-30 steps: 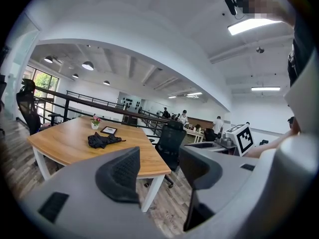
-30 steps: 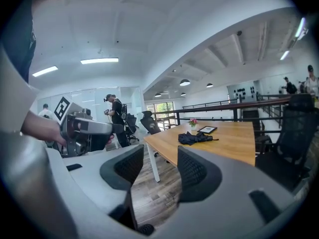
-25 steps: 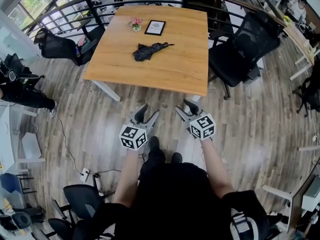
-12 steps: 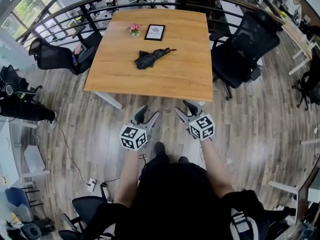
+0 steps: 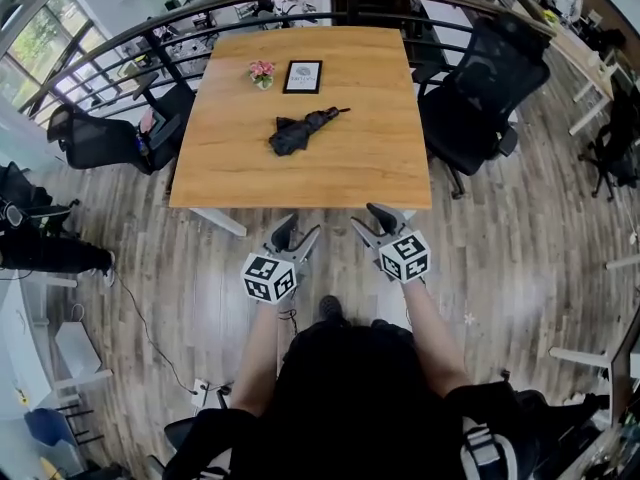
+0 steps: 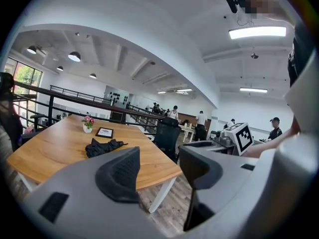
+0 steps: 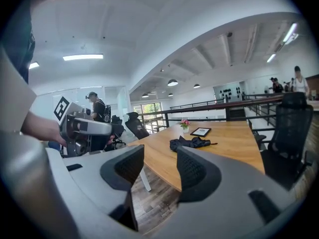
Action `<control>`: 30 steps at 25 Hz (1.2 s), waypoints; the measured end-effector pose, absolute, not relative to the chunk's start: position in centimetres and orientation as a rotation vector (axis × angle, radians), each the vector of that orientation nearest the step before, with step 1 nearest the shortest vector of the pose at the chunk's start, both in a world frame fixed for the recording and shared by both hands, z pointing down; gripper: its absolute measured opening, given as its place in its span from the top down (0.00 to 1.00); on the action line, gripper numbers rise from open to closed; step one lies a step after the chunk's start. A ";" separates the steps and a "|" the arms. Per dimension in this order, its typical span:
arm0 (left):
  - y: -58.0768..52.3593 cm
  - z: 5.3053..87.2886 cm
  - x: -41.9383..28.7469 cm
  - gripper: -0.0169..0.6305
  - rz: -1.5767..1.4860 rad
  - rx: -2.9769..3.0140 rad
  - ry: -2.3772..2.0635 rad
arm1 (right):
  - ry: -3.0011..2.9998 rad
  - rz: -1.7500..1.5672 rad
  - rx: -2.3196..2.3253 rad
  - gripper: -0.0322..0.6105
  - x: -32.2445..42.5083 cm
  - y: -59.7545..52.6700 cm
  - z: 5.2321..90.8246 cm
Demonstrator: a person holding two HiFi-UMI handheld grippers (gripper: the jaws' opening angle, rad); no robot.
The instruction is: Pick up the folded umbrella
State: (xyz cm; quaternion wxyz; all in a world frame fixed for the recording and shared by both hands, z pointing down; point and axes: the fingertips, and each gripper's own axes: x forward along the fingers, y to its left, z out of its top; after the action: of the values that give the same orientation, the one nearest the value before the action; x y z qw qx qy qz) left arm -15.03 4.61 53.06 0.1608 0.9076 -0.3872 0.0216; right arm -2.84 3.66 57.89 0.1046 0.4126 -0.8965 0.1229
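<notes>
A folded black umbrella [image 5: 300, 131] lies near the middle of the wooden table [image 5: 370, 158], its handle end pointing right. It also shows in the left gripper view as the umbrella [image 6: 102, 147] and in the right gripper view as the umbrella [image 7: 188, 143]. My left gripper [image 5: 294, 231] and right gripper [image 5: 371, 217] hang side by side over the floor just short of the table's near edge. Both are open with nothing between their jaws. Neither one touches the table or the umbrella.
A small pot of pink flowers [image 5: 262, 73] and a framed card [image 5: 302, 76] stand at the table's far side. Black office chairs sit to the right [image 5: 478, 88] and left [image 5: 100, 138]. A curved railing [image 5: 120, 38] runs behind the table.
The table and umbrella have drawn closer in the head view as the person walked toward them. Both grippers kept their spacing and stayed open.
</notes>
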 end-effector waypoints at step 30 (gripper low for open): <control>-4.1 54.8 -16.3 0.59 0.181 2.573 -1.113 | -2.583 0.345 1.335 0.61 -0.6 -5.8 59.1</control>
State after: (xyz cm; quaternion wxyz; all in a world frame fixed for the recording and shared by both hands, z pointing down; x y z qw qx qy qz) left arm -16.29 -4.14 54.84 0.1655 0.9032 -0.3908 0.0635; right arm -0.60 -5.79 59.07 0.1066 0.4535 -0.8771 0.1170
